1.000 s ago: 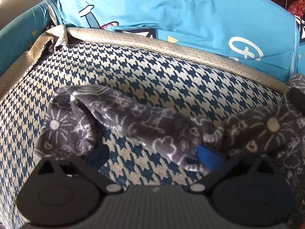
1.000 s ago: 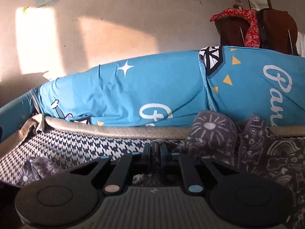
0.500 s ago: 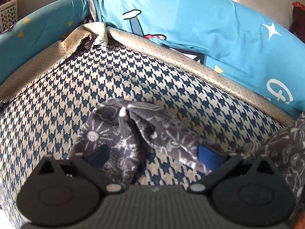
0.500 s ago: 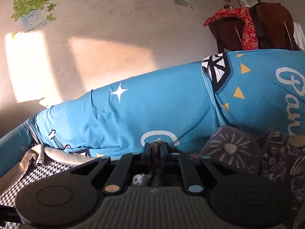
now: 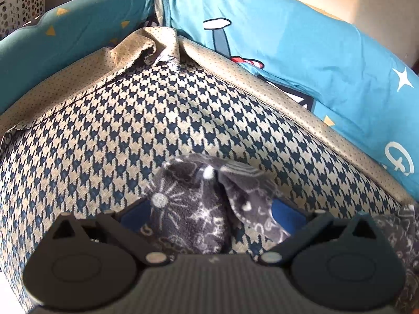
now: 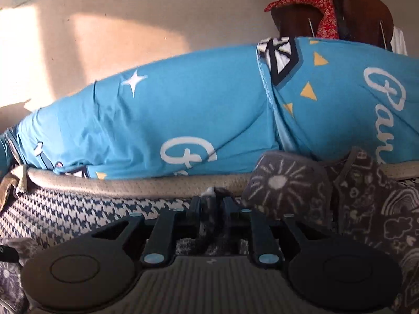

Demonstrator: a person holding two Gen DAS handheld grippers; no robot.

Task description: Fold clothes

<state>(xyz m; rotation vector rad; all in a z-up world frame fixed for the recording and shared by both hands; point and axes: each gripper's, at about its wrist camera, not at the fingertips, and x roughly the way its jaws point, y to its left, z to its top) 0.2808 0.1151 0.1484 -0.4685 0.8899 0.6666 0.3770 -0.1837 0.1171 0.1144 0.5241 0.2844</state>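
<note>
A dark grey fleece garment with white doodle print lies across the houndstooth cover. Its bunched end sits between the wide-apart blue pads of my left gripper, which is open and not pressing on it. In the right wrist view a folded part of the same garment is heaped to the right. My right gripper has a tuft of that fleece standing up between its narrow fingers. Its jaws are opening, and the cloth still fills the gap between them.
A bright blue printed cover bulges along the far side behind a tan piped border. A white lattice basket stands at the far left. A dark chair with red cloth rises behind the blue cover, before a sunlit wall.
The left gripper slid left along the garment until its bunched end lay between the pads. The right gripper's fingers have parted a little around the fleece tuft.
</note>
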